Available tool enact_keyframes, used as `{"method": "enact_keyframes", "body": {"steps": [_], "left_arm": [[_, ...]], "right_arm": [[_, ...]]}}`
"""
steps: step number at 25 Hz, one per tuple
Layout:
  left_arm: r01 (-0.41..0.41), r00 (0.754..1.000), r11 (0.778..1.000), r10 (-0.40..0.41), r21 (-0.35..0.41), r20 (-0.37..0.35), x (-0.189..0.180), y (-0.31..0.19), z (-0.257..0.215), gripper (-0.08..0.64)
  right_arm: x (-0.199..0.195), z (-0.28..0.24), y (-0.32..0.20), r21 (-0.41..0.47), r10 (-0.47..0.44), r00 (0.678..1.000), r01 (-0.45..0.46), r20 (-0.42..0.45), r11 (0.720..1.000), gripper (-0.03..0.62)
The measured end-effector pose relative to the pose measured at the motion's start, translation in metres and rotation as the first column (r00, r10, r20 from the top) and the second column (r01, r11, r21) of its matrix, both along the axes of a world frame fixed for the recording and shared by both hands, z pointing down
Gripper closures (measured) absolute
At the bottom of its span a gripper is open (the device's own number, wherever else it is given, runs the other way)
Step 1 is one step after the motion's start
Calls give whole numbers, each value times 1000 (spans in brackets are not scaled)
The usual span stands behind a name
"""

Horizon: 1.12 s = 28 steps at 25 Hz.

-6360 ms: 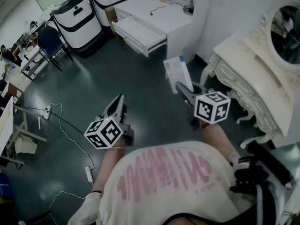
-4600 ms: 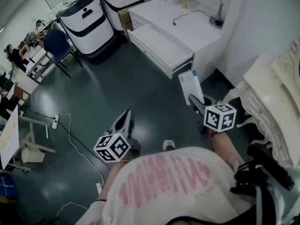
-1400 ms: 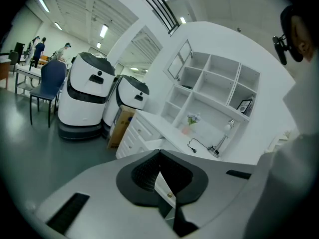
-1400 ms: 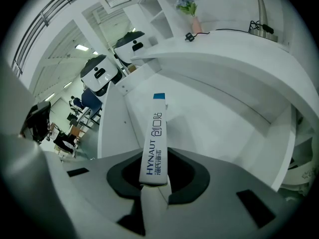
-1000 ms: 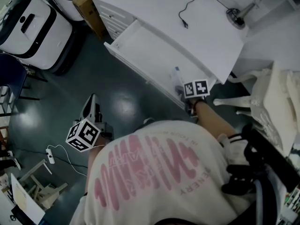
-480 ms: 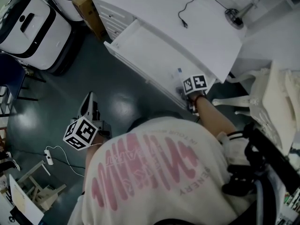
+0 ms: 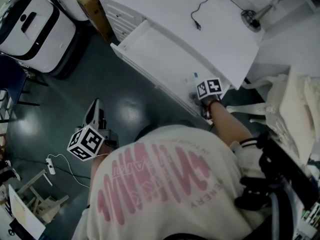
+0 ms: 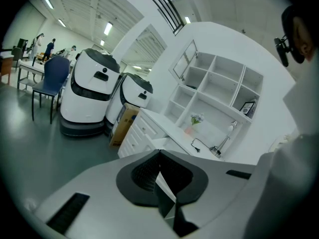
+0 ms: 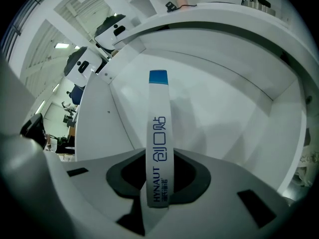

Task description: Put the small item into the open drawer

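The small item is a thin white box [image 9: 158, 133] with a blue end and blue print. My right gripper [image 9: 159, 185] is shut on its lower part and holds it upright over the white floor of the open drawer [image 9: 219, 108]. In the head view the right gripper [image 7: 200, 90] reaches into the near right end of the drawer [image 7: 155, 46], and only a sliver of the box [image 7: 194, 76] shows past the marker cube. My left gripper [image 7: 95, 110] hangs over the dark floor to the left, away from the desk. In its own view the left gripper [image 8: 164, 188] is shut and empty.
The white desk top [image 7: 200, 29] above the drawer carries a black cable [image 7: 200, 11] and a lamp base [image 7: 252, 16]. Two white machines [image 8: 89, 98] and a cardboard box [image 7: 92, 6] stand left of the desk. An ornate white dresser [image 7: 297, 114] is at right.
The person has walked up to the desk, carrying the box in the right gripper. In the last second that gripper pushed further into the drawer; the left gripper stayed low.
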<state>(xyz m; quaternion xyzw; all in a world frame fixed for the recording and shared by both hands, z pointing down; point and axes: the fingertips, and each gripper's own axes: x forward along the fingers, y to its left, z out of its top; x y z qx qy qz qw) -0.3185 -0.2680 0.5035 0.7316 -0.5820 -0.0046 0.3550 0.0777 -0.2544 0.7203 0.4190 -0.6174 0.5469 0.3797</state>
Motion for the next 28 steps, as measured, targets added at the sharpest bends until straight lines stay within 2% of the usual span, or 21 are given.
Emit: {"method": "enact_keyframes", "body": {"steps": [6, 14, 23, 28], "left_arm": [[4, 1000, 1000, -4, 1, -4, 4, 1, -1, 531], [31, 1000, 1000, -31, -3, -7, 12, 9, -4, 531], [140, 990, 990, -140, -14, 6, 10, 35, -17, 531], [199, 980, 980, -199, -27, 11, 8, 54, -16, 531]], "right_arm": [[0, 2, 0, -17, -25, 1000, 25, 9, 1000, 466], [7, 4, -4, -41, -48, 998, 47, -38, 998, 424], [9, 8, -6, -92, -51, 999, 50, -7, 995, 393], [11, 13, -9, -102, -83, 996, 80, -24, 992, 338]]}}
